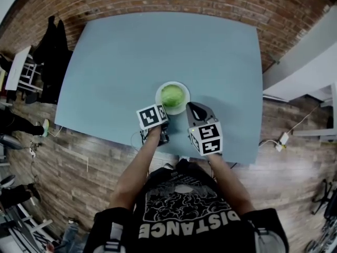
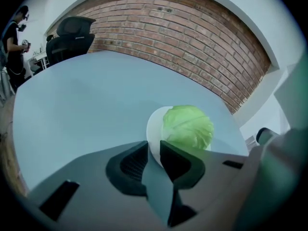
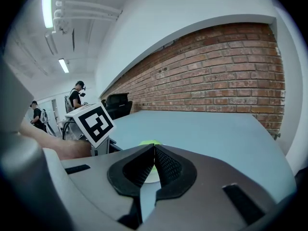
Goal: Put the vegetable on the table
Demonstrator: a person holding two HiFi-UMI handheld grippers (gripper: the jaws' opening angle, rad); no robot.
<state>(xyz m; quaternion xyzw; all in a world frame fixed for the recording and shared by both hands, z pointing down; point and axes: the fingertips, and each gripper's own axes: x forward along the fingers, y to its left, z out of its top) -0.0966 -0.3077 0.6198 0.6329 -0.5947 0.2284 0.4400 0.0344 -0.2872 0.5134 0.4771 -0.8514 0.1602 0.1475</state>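
Note:
A green cabbage (image 1: 172, 95) sits on a small white plate (image 1: 182, 108) near the front edge of the blue table (image 1: 158, 46). My left gripper (image 2: 153, 148) is at the plate's near-left rim (image 2: 153, 129), its jaws closed to a narrow gap with the rim between them. The cabbage (image 2: 188, 126) lies just beyond it. My right gripper (image 1: 192, 106) hovers at the plate's near-right side, shut and holding nothing. In the right gripper view its pads meet at the tips (image 3: 154, 148). Only the top of the cabbage (image 3: 150, 142) shows over them.
A brick wall (image 2: 192, 37) runs behind the table. A black office chair (image 2: 72, 32) stands at the far left corner, and a person (image 2: 12, 37) is further off. Dark coats (image 1: 52, 51) hang left of the table. The wooden floor has a cable and plug (image 1: 281, 140) at right.

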